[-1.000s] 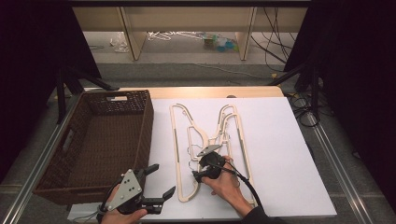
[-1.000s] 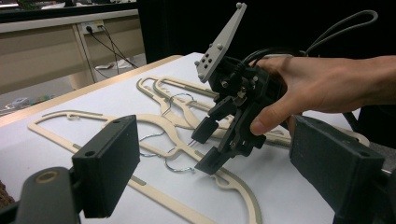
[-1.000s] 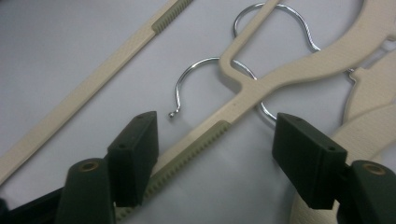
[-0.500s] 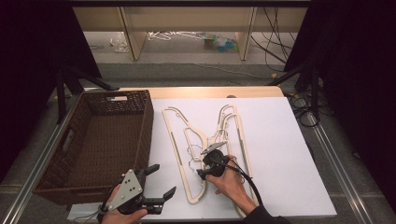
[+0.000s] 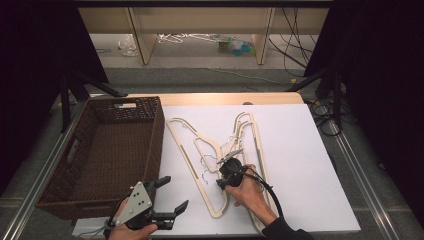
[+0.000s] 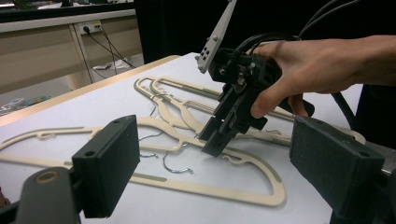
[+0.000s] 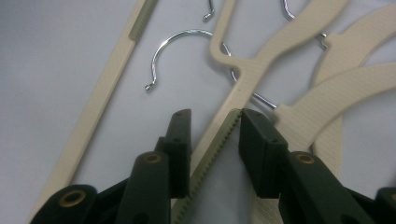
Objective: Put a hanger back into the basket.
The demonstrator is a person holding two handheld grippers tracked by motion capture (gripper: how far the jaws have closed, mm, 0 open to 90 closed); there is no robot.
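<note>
Cream plastic hangers (image 5: 220, 165) lie tangled at table centre, right of wicker basket (image 5: 100, 150) | right gripper (image 7: 212, 123) jaws just closing astride one hanger bar, pads not yet clamped | left gripper (image 5: 167, 197) near-left, jaws apart, empty | step: grasp | next: finish closing, lift clear of neighbouring hooks.

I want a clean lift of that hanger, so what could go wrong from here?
The right gripper, whose jaws have just been closing, straddles only a thin ribbed bar of one hanger; it could twist or slip. The hangers overlap and a wire hook lies among them, so neighbours may snag and drag along.
</note>
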